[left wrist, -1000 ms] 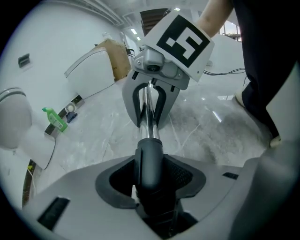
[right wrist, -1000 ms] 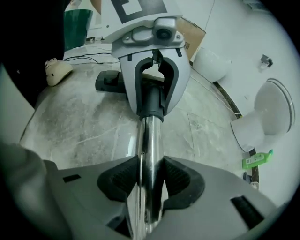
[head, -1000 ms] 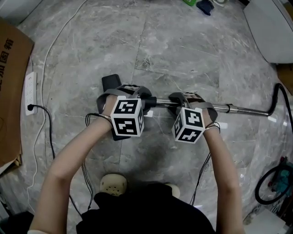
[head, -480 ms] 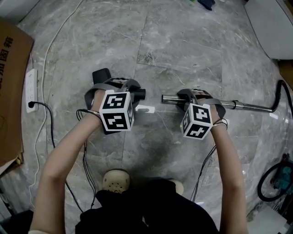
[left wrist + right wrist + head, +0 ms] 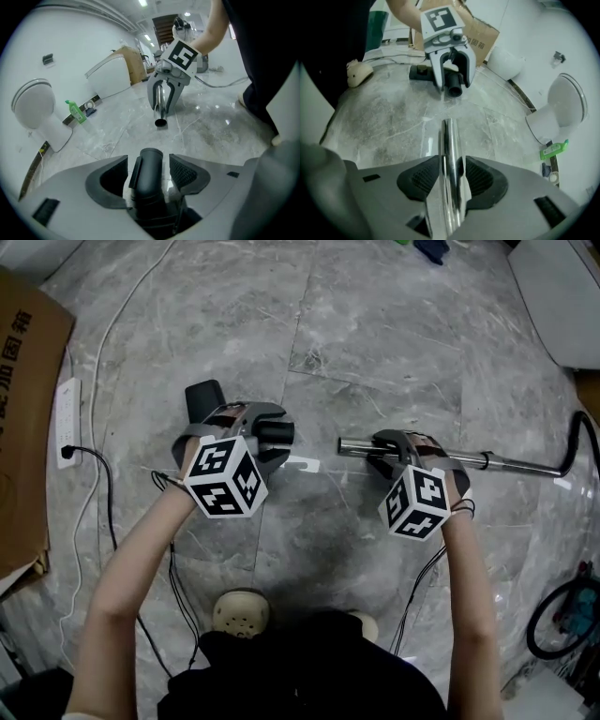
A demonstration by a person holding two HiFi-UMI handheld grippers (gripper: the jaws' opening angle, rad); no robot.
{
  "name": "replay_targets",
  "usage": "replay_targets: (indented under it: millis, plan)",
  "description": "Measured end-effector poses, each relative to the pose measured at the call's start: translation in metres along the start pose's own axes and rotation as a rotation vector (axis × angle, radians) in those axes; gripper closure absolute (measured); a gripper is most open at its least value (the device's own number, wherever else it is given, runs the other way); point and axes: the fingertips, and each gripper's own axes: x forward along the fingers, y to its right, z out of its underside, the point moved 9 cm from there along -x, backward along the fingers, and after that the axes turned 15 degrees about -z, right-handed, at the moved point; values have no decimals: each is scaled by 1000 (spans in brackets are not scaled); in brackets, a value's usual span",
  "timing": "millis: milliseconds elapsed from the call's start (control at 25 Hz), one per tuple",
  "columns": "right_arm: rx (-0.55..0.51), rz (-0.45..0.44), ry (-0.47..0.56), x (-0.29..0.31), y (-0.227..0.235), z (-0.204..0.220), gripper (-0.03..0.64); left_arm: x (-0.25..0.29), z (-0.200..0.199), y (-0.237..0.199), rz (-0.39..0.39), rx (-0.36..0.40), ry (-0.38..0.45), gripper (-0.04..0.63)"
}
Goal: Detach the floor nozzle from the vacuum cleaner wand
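The black floor nozzle [image 5: 204, 397] lies on the marble floor, and its black neck tube [image 5: 149, 176] points toward the wand. My left gripper [image 5: 255, 432] is around that neck. Its jaws are opening and a gap shows on each side of the tube. The chrome wand [image 5: 506, 462] lies level to the right, its open end [image 5: 160, 123] facing the neck across a bare stretch of floor. My right gripper [image 5: 389, 448] is shut on the wand [image 5: 449, 140] near that end.
A power strip [image 5: 66, 413] with cables and a cardboard box [image 5: 19, 427] are at the left. The black hose [image 5: 577, 442] curves away at the right. A toilet [image 5: 35, 108] and a green bottle [image 5: 75, 111] stand by the wall. The person's slippers [image 5: 239, 615] are near me.
The nozzle neck and the wand were joined a second ago and are now apart. My left gripper has moved left with the neck and rolled. The right gripper has stayed on the wand.
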Motion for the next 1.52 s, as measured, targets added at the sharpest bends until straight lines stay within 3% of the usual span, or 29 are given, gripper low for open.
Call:
replay_targets:
  millis: [200, 320, 400, 440, 520, 680, 760, 1000, 1200, 1320, 1520]
  plan:
    - [230, 68, 311, -47, -20, -1, 430, -33, -12, -11, 40, -401, 220, 311]
    - [391, 49, 576, -58, -28, 2, 433, -45, -15, -18, 4, -558, 307, 318]
    - [491, 42, 715, -60, -31, 5, 506, -46, -16, -19, -46, -613, 343, 447]
    - [534, 44, 758, -59, -31, 7, 562, -45, -17, -19, -72, -633, 362, 529]
    - [601, 43, 804, -57, -29, 9, 598, -43, -20, -19, -89, -662, 395, 584]
    - [775, -14, 925, -55, -18, 13, 601, -43, -32, -24, -72, -690, 434, 584]
    - [906, -48, 983, -56, -17, 14, 601, -45, -38, -24, -56, -750, 431, 584]
    - [1081, -50, 958, -104, -42, -10, 601, -103, -74, -19, -44, -887, 376, 584]
    - [1063, 28, 954, -195, -37, -42, 601, -167, -120, -37, -16, -911, 316, 584]
    - [1048, 56, 945, -248, -30, -59, 601, -205, -150, -55, -4, -876, 307, 584]
    - [1076, 50, 947, -320, -34, -90, 601, -269, -196, -77, 24, -852, 302, 584]
